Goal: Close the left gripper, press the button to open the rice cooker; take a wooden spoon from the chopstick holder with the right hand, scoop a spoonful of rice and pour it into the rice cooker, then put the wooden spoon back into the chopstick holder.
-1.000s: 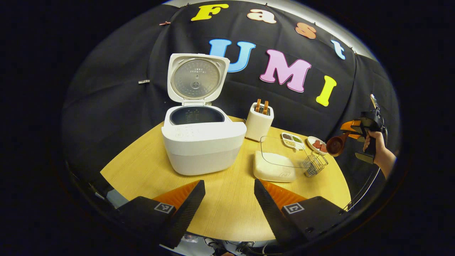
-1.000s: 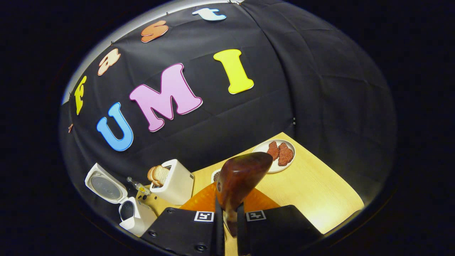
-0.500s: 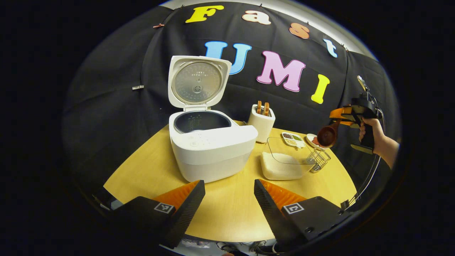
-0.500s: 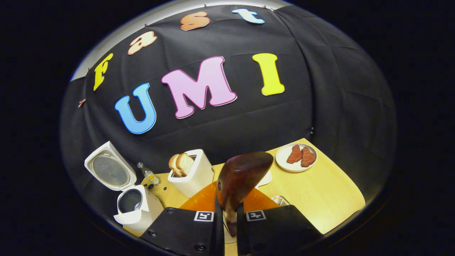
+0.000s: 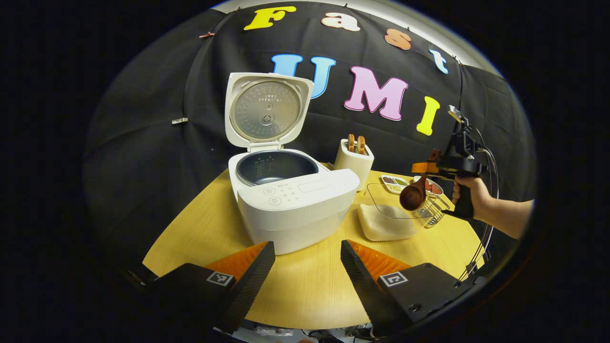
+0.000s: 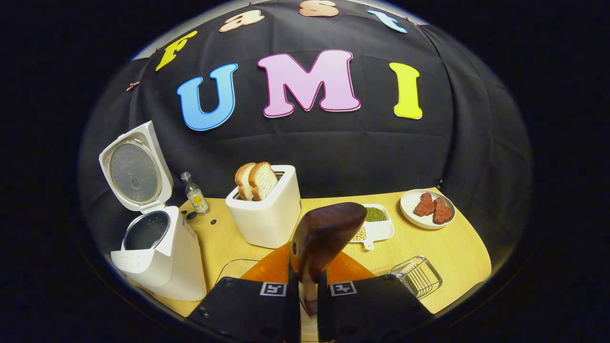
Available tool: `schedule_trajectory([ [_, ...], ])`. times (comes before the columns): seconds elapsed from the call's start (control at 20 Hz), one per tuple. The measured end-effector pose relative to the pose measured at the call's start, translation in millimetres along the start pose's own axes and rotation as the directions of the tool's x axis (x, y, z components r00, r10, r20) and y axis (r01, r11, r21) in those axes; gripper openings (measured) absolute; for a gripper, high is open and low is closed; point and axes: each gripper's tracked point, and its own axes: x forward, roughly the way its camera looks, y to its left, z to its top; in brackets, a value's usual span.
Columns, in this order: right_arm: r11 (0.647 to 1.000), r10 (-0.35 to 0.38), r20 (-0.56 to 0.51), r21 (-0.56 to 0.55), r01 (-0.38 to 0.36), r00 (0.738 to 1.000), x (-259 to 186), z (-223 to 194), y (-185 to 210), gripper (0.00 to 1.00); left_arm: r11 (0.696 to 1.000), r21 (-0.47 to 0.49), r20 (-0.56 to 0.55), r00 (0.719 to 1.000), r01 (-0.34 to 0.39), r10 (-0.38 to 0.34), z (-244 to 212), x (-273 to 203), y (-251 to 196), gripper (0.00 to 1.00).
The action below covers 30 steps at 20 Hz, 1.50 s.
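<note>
The white rice cooker [image 5: 295, 205] [image 6: 159, 255] stands on the round wooden table [image 5: 305, 290] with its lid up and its dark pot bare. My left gripper [image 5: 305, 267] is open near the table's front edge, in front of the cooker, holding nothing. My right gripper [image 6: 309, 290] is shut on the handle of the dark wooden spoon [image 6: 324, 236] [image 5: 412, 196]. In the left gripper view the spoon's bowl hangs above the clear box of white rice [image 5: 386, 219], beside the wire chopstick holder [image 5: 433, 209] [image 6: 415, 275]. A hand [image 5: 469, 197] holds the right gripper [image 5: 431, 166].
A white toaster [image 6: 264, 212] [image 5: 353, 159] with bread slices stands behind the rice box. Further right are a divided dish of beans [image 6: 374, 224] and a plate of red meat pieces [image 6: 428, 209]. A small bottle [image 6: 195, 194] stands beside the cooker.
The right gripper has come down and leftward with the spoon, from off the table's right side to above the rice box. The left gripper has shifted slightly and stays open.
</note>
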Motion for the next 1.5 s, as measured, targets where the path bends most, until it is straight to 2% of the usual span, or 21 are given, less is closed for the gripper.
schedule_trajectory([
  [0.25, 0.998, -0.063, -0.005, 0.020, 0.063, 0.998, 23.7, -31.2, -0.8, 0.18, 0.999, -0.029, -0.040, 0.999, 0.020, -0.021, -15.1, 8.8, -1.0, 0.96],
  [0.45, 0.994, -0.063, -0.014, 0.087, 0.064, 0.998, 17.2, -52.5, 18.5, 0.18, 0.997, -0.077, -0.062, 0.998, 0.028, -0.033, -27.2, 9.1, -5.4, 0.96],
  [0.65, 0.984, -0.013, -0.058, 0.177, 0.023, 0.998, 5.1, -64.9, 45.5, 0.18, 0.994, -0.105, -0.075, 0.996, 0.030, -0.038, -32.1, 8.1, -7.9, 0.96],
  [0.8, 0.964, 0.047, -0.114, 0.267, -0.015, 0.992, -4.8, -73.6, 68.1, 0.18, 0.995, -0.096, -0.063, 0.998, 0.019, -0.026, -29.0, 6.0, -6.5, 0.96],
  [0.95, 0.941, 0.060, -0.156, 0.338, -0.004, 0.986, -13.8, -77.2, 70.9, 0.18, 0.995, -0.102, -0.051, 0.998, 0.023, -0.028, -26.6, 3.2, -9.2, 0.96],
  [1.05, 0.909, 0.074, -0.182, 0.416, 0.009, 0.981, -19.6, -79.4, 67.6, 0.18, 0.994, -0.103, -0.039, 0.999, 0.026, -0.031, -23.0, 1.9, -11.5, 0.96],
  [1.15, 0.860, 0.098, -0.199, 0.509, 0.017, 0.975, -25.7, -78.3, 64.6, 0.18, 0.994, -0.101, -0.032, 0.999, 0.032, -0.035, -21.7, -1.0, -15.3, 0.96],
  [1.3, 0.806, 0.120, -0.202, 0.591, 0.024, 0.972, -34.4, -70.1, 54.3, 0.18, 0.995, -0.095, -0.031, 0.999, 0.039, -0.042, -21.5, -2.6, -21.7, 0.96],
  [1.5, 0.706, 0.102, -0.207, 0.704, 0.076, 0.973, -42.3, -64.4, 23.7, 0.18, 0.997, -0.072, -0.010, 0.999, 0.032, -0.033, -11.4, -4.4, -25.2, 0.96],
])
